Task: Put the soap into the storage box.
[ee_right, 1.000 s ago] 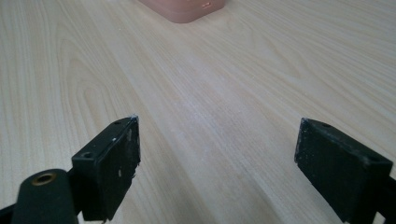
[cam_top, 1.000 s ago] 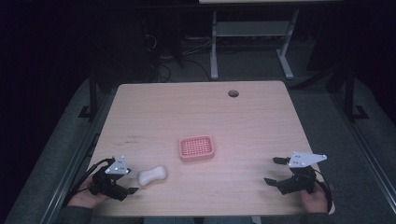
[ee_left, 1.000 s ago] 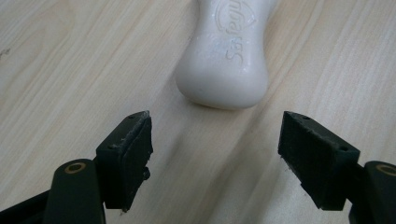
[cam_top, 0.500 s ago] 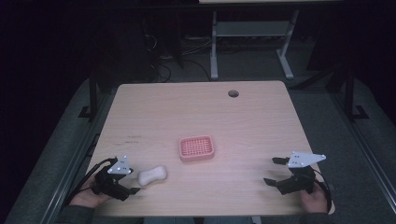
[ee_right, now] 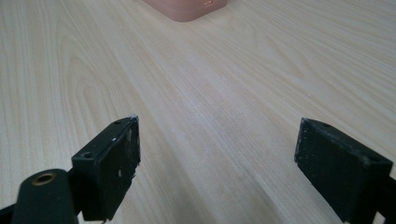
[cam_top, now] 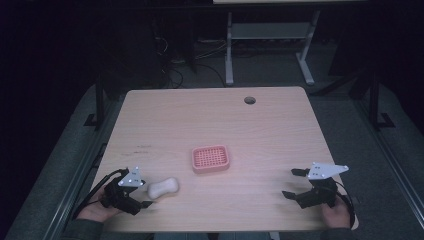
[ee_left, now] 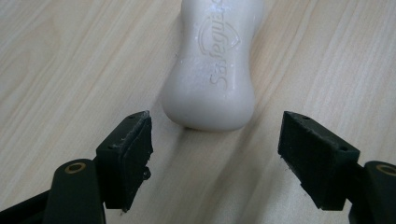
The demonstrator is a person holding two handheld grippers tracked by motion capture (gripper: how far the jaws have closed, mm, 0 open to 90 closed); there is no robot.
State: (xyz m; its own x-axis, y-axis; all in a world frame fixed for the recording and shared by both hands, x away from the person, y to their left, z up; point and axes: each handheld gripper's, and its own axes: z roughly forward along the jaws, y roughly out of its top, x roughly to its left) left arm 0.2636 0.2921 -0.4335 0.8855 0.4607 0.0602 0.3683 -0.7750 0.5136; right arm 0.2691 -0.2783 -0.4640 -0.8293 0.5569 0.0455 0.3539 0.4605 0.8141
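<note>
High view: left gripper sits at the near-left table corner, jaws spread, empty, pointing at the soap bar lying just ahead. One jaw is hidden under the grey plate, so I can't tell if it touches the soap. Pink soap dish is mid-table, well apart from the soap. Right gripper is near-right, jaws wide, holding nothing.

Left gripper view: soap lies flat between and just beyond the jaw tips, not touching; its far end is cut off at the top edge. The embossed lettering is hard to read.

Right gripper view: bare wood between the spread jaws; only the dish corner is visible at the top.

Versus a second ago: nothing has visibly moved.
</note>
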